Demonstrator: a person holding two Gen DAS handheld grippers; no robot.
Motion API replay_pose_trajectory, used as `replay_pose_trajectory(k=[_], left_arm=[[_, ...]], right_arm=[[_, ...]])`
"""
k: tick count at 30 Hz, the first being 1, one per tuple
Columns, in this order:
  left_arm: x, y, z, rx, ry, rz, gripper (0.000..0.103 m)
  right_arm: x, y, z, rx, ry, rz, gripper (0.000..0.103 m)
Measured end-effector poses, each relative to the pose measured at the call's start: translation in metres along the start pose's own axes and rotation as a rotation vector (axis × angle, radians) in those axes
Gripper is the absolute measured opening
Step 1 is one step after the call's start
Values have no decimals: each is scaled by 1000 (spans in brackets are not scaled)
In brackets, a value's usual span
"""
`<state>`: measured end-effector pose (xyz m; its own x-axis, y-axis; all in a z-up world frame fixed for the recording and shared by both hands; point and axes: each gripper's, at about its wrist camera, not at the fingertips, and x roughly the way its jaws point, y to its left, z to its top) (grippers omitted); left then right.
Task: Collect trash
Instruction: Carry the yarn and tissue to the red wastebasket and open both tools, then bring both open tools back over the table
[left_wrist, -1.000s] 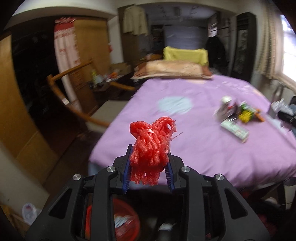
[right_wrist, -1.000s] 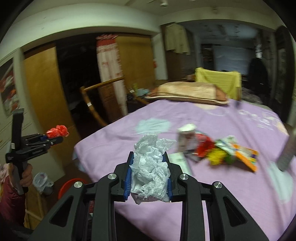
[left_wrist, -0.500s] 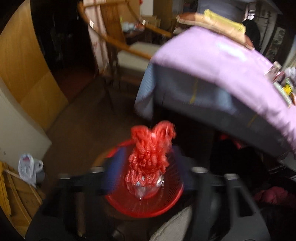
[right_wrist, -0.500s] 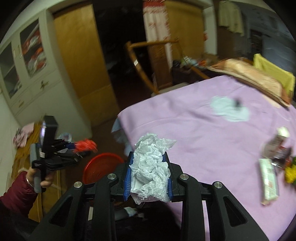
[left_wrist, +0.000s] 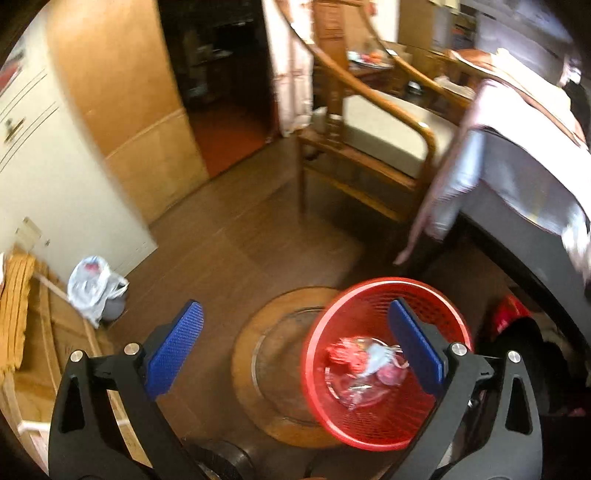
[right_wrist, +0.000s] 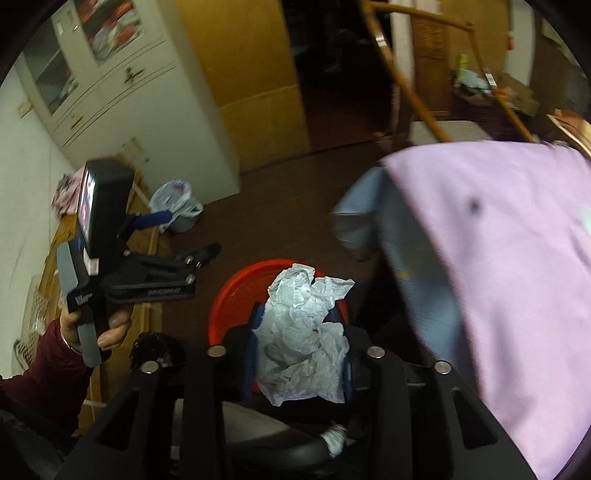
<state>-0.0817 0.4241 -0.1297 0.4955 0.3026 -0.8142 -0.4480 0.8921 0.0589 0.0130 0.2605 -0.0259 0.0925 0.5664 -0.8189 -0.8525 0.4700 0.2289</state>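
A red mesh basket (left_wrist: 388, 282) stands on the dark floor by the bed. A red foam net (left_wrist: 345, 352) lies inside it with other scraps. My left gripper (left_wrist: 293, 306) hangs above the floor and the basket's left side; its jaws are opening wide with nothing between them. The right wrist view shows that gripper (right_wrist: 190, 232) held in a hand (right_wrist: 114, 328) to the left. My right gripper (right_wrist: 297, 312) hovers over the basket's rim (right_wrist: 236, 291). Its jaws are opening, and a crumpled white paper (right_wrist: 303, 332) still fills the gap and touches both pads.
The bed with a purple sheet (right_wrist: 498, 258) overhangs on the right. A wooden chair (left_wrist: 369, 147) stands beyond the basket. A small bin lined with a white plastic bag (left_wrist: 94, 288) sits by the white cupboard (right_wrist: 110, 92). A round wooden disc (left_wrist: 266, 369) lies under the basket.
My left gripper swung down from above the bed to the basket, opened, and the red net dropped in. My right gripper carried the white paper from the bed to above the basket, jaws widening slightly.
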Motion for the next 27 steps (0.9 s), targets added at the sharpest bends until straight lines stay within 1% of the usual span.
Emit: replay_pose_trajectory(k=[1, 2, 4, 7, 10, 13, 16, 17, 19, 21, 23, 24, 27], left_arm=[[1, 6, -1, -14, -1, 9, 96], [1, 11, -1, -26, -3, 18, 96], [0, 15, -1, -33, -10, 33, 96], [-3, 15, 1, -29, -25, 44, 96], [-6, 8, 5, -22, -30, 28, 96], [-13, -11, 9, 13, -46, 17, 97], [-29, -38, 17, 62, -80, -4, 96], [-33, -46, 19, 75, -89, -13, 96], [-46, -66, 23, 109, -114, -34, 96], [-63, -93, 26, 155, -147, -61, 96], [-81, -121, 28, 204, -179, -90, 96], [-91, -139, 29, 232, -193, -111, 96], [-112, -184, 29, 296, -215, -173, 96]], right_arm=[[2, 6, 2, -5, 7, 10, 59], [7, 11, 4, -9, 12, 18, 61], [10, 17, 6, -19, 15, 19, 61], [9, 13, 6, -2, 14, 19, 62], [-1, 0, -1, 19, -3, 3, 62], [-14, -15, -8, 57, -31, -18, 62], [-36, -34, -19, 108, -81, -59, 63], [-50, -43, -27, 132, -115, -79, 64], [-74, -57, -40, 177, -170, -111, 71], [-97, -71, -57, 218, -224, -143, 73], [-124, -86, -77, 259, -276, -173, 75], [-137, -93, -88, 281, -304, -188, 78], [-180, -116, -130, 357, -398, -251, 85]])
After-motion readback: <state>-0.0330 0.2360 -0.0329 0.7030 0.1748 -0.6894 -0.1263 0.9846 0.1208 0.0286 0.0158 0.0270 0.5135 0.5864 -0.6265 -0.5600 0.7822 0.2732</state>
